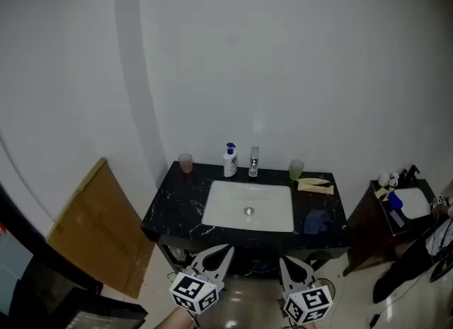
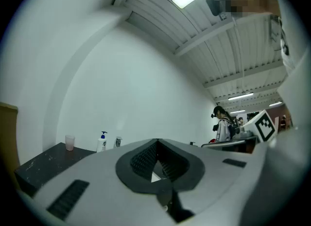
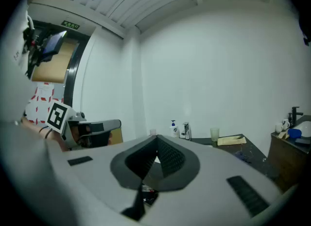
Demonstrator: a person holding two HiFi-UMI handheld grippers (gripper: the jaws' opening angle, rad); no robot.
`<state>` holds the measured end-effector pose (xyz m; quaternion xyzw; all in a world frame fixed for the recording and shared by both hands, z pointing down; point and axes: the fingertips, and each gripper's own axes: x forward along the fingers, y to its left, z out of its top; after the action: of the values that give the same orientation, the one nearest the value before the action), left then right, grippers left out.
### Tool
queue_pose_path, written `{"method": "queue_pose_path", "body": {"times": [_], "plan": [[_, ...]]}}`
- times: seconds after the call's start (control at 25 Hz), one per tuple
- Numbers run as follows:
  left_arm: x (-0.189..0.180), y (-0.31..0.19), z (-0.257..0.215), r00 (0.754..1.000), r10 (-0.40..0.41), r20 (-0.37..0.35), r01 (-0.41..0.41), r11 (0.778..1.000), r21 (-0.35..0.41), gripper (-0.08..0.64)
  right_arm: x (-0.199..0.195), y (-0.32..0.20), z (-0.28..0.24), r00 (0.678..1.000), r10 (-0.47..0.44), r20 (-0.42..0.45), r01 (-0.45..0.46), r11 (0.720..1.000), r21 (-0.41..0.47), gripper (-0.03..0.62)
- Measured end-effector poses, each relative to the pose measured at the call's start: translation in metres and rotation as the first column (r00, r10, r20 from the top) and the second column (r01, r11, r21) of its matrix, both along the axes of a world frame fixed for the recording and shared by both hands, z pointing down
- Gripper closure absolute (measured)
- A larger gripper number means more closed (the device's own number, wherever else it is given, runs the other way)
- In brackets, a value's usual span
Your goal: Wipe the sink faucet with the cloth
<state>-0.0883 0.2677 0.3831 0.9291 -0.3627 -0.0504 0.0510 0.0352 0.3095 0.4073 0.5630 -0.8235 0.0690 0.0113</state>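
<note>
Short of counter (image 1: 170,204) front edge, we hold left tongs (image 1: 224,250) and right tongs (image 1: 287,261), both closed, nothing between tips. Our blue cloth (image 1: 316,220) lies on counter right of sink (image 1: 219,207), well ahead of right tongs; faucet (image 1: 253,162) upright behind sink, untouched.

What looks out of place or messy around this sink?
Little. A blue cloth lies crumpled on the black countertop, right of the basin; a cardboard sheet leans on the wall left of that countertop. The pink cup, green cup and pump bottle stand upright; no spill shows.
</note>
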Motion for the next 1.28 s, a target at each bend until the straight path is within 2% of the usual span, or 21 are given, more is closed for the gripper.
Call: {"method": "queue_pose_path", "body": {"times": [0.28, 0.44, 0.56, 0.8, 1.04, 1.28], "plan": [[0.022, -0.002, 0.004, 1.000, -0.011, 0.006, 0.011, 1.000, 0.007, 0.560, 0.021, -0.003, 0.008, 1.000, -0.016, 0.000, 0.016, 1.000, -0.007, 0.588], [0.033, -0.011, 0.011, 0.999, -0.028, 0.031, 0.028, 1.000, 0.005, 0.559, 0.027, -0.022, 0.008, 0.999, -0.036, -0.040, 0.036, 0.999, -0.004, 0.588], [0.037, -0.017, 0.011, 0.998, -0.045, 0.040, 0.045, 0.999, 0.005, 0.560, 0.028, -0.031, 0.003, 0.996, -0.055, -0.066, 0.055, 0.998, 0.008, 0.588], [0.041, -0.032, 0.012, 0.997, -0.064, 0.043, 0.064, 0.998, 0.008, 0.560, 0.031, -0.044, 0.005, 0.995, -0.076, -0.063, 0.076, 0.997, 0.004, 0.588], [0.043, -0.069, 0.020, 0.998, -0.050, 0.039, 0.050, 0.999, -0.013, 0.560, 0.034, -0.081, 0.016, 0.996, -0.068, -0.051, 0.067, 0.997, -0.025, 0.588], [0.044, -0.132, 0.025, 0.999, -0.025, 0.034, 0.026, 1.000, -0.009, 0.560, 0.032, -0.137, 0.018, 0.998, -0.043, -0.041, 0.043, 0.999, -0.018, 0.588]]}}
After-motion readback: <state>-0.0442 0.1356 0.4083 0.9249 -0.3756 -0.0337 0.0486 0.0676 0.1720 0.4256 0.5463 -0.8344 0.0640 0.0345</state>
